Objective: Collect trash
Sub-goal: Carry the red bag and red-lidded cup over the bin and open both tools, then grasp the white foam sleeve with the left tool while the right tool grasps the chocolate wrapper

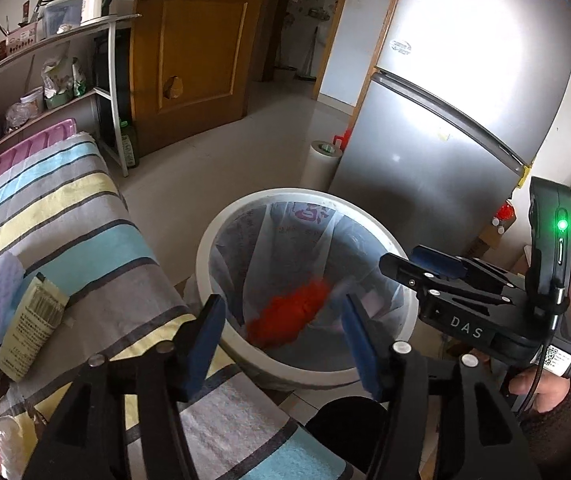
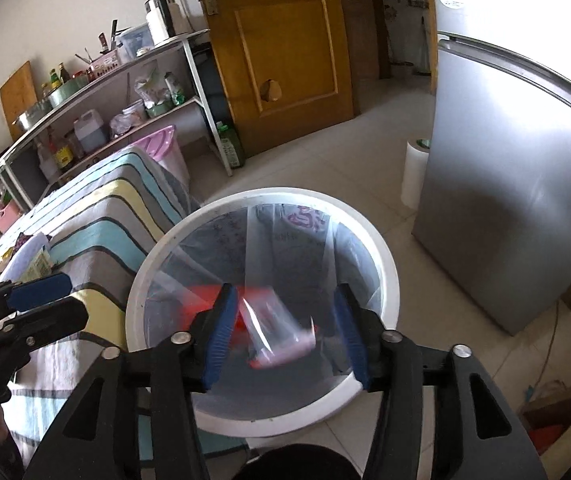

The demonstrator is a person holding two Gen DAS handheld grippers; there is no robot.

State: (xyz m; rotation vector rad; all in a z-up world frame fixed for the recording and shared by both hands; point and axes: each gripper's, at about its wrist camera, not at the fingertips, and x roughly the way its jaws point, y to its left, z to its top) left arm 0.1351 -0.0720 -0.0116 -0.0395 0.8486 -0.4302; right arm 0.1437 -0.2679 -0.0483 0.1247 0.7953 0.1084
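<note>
**Both tongs open over bin**

Left tongs (image 1: 281, 344) agape above white lined trash bin (image 1: 365, 376), nothing between pads; blurred orange-red scrap (image 1: 289, 316) mid-bin below. Right tongs (image 2: 281, 332) likewise spread, unloaded; blurred pink-and-clear wrapper (image 2: 281, 340) inside bin liner, contact with bottom unclear. Bin just beside striped-cloth worktop (image 1: 85, 216), still carrying a beige packet (image 1: 31, 328).

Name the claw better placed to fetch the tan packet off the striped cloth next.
Left, probably. The left claw stands open with nothing gripped, right at the cloth's edge, and the tan packet lies just to its side. The right claw, also open, hangs over the white bin, with the left claw between it and the packet.
</note>
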